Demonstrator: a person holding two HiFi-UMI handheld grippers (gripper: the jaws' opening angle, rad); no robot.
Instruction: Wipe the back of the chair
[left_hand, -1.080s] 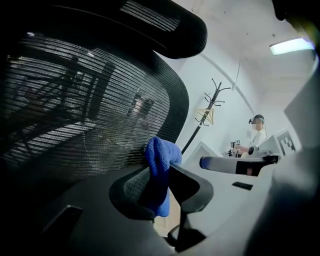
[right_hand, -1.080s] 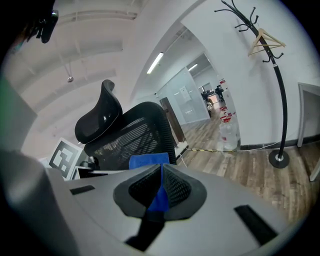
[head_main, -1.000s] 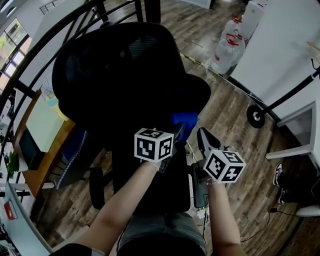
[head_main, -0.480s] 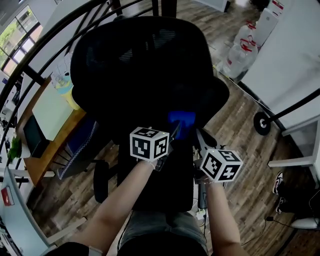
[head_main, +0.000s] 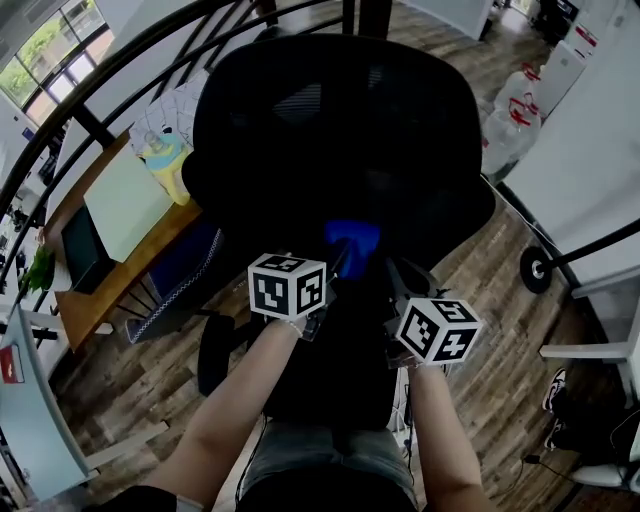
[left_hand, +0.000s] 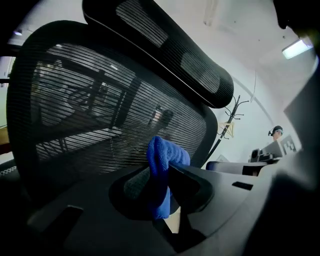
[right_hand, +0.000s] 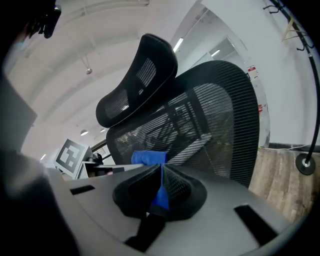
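The blue microfibre cloth (head_main: 352, 241) sat bunched at the lower middle of the black mesh office chair back (head_main: 340, 130), well below the curved black headrest (left_hand: 165, 47). The left tool (left_hand: 163, 169) was clamped on a fold of it, and the cloth stood up past the jaw tips toward the mesh. Whether it pressed the mesh could not be told. The right tool (right_hand: 161, 167), just beside the left one and also low on the chair back, had its jaws closed on an edge of the same cloth. Both bare forearms (head_main: 235, 410) reached forward toward the chair back, marker cubes (head_main: 287, 286) turned upward.
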